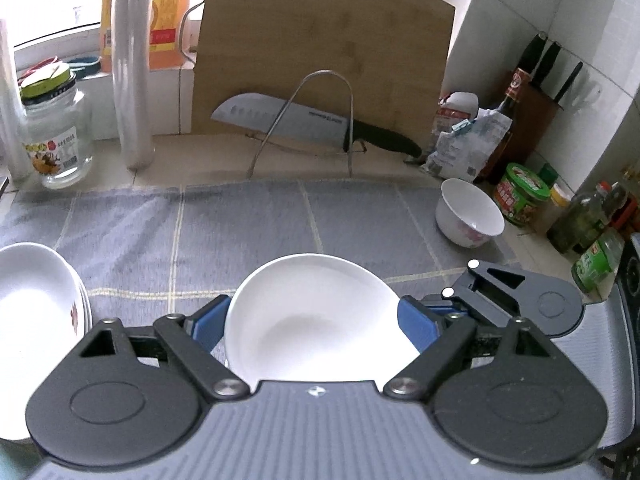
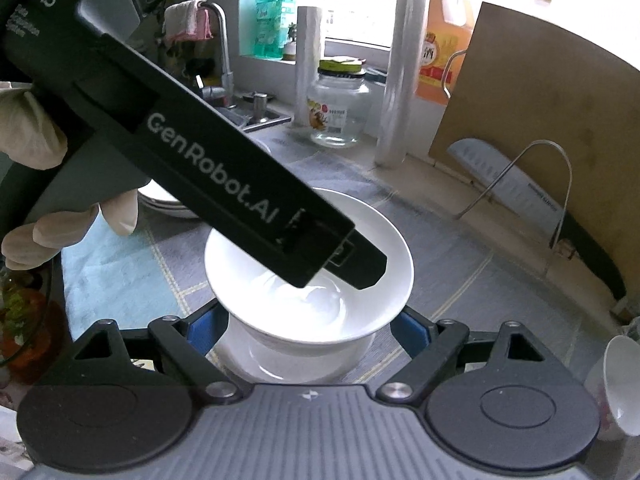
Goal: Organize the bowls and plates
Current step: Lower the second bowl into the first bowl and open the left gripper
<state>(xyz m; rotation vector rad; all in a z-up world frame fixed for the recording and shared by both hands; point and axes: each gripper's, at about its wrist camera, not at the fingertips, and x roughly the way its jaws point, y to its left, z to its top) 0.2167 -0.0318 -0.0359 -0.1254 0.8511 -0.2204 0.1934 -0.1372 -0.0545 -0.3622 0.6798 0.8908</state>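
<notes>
both tongs (image 1: 312, 324) (image 2: 310, 330) clamp white bowls (image 1: 316, 320) (image 2: 308, 280) (stacked).

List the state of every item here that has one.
left tongs, shut on upper bowl
right tongs, shut on lower bowl
upper bowl, nested in lower bowl
small bowl, empty, ungripped
glass jar, lid on
knife, leaning on cutting board
</notes>
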